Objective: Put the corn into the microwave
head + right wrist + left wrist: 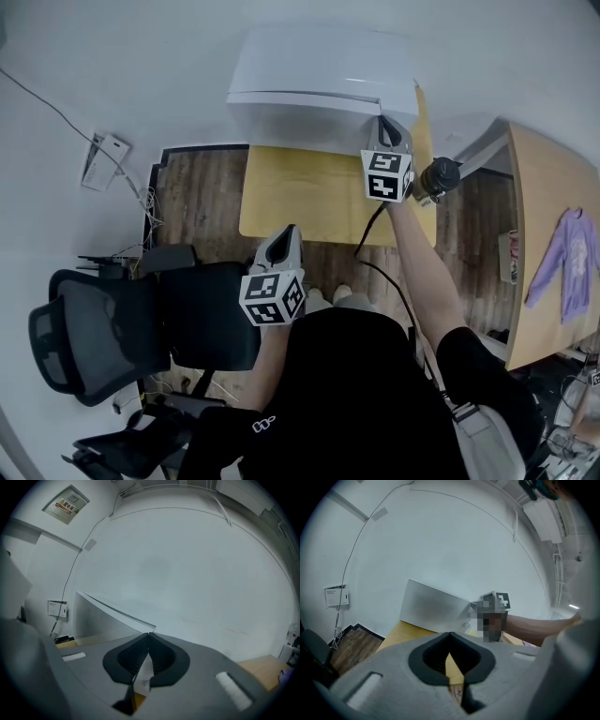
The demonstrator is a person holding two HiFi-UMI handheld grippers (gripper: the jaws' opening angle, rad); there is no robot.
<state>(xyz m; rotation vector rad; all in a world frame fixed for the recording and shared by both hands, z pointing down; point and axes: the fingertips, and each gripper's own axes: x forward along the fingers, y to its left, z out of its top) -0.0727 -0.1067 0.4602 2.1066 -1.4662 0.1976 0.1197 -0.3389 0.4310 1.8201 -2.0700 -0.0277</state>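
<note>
A white microwave (319, 80) stands at the far edge of a yellow table (300, 192), against the white wall, with its door closed as far as the head view shows. My right gripper (385, 124) is shut, its tips at the microwave's right front corner; in the right gripper view the closed tips (149, 633) meet just at the microwave's (103, 618) edge. Whether they pinch anything there is unclear. My left gripper (287, 234) is shut and empty above the table's near edge, pointing at the microwave (431, 609). No corn is visible in any view.
A black office chair (103, 328) stands at the left on the wooden floor. A second wooden desk (544, 234) at the right carries a purple garment (562, 253). A black cable (370, 234) runs over the table's near edge. A wall box (103, 155) with wires hangs at the left.
</note>
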